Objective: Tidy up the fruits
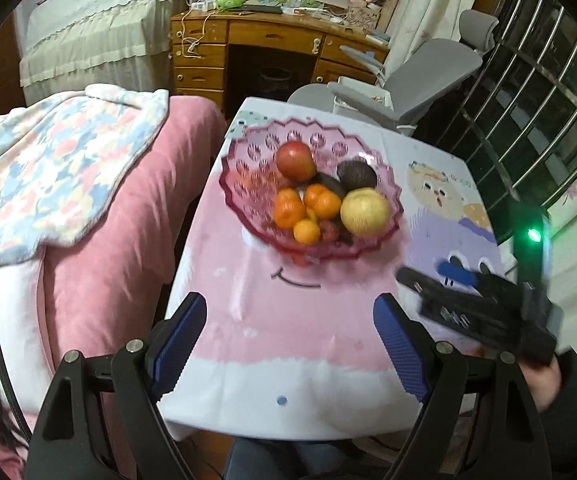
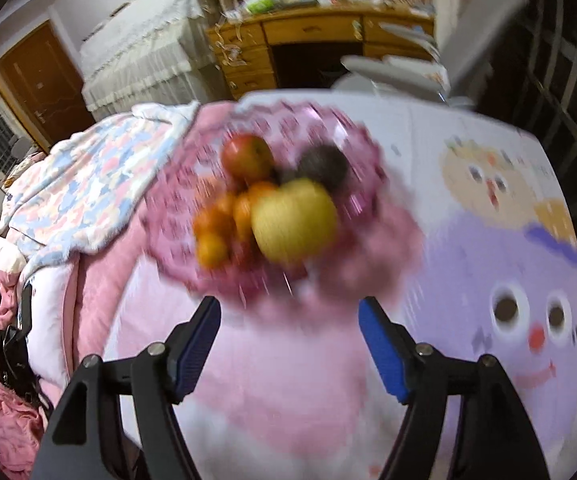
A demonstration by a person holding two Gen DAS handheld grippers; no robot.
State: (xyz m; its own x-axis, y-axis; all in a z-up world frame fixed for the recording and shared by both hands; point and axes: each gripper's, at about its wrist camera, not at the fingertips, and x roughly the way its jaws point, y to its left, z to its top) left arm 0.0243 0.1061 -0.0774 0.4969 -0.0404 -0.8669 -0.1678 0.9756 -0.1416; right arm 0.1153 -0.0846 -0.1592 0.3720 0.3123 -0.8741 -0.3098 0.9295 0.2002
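On the far-left part of the table sits a pink glass bowl [image 1: 248, 184] with a scalloped rim, and all the fruit in view lies inside it. At the back of the bowl is a red apple [image 1: 295, 161]; to its right, a dark avocado [image 1: 356, 175], with another dark fruit partly hidden between them. In front of the avocado rests a yellow apple [image 1: 364, 212], the largest piece there, touching a cluster of small oranges [image 1: 306, 210] heaped in the middle of the bowl. Something small and red shows low among the oranges — too hidden to name. The bowl stands on a tablecloth [image 1: 288, 320] printed with pink and purple cartoon faces. Nearer the camera, the left gripper [image 1: 288, 322] hovers over the pink part of the cloth with its blue-padded fingers spread wide and nothing between them. The right gripper [image 2: 290, 326] is likewise wide apart and holds nothing; its own view is blurred, with the bowl just beyond its fingertips, and in the left view it appears at the right edge of the table, a green light lit on its body. Left of the table lies a bed with a pink cover [image 1: 100, 240] and a patterned blanket [image 1: 56, 168]; behind stand a wooden desk [image 1: 248, 52] and a grey office chair [image 1: 420, 76].
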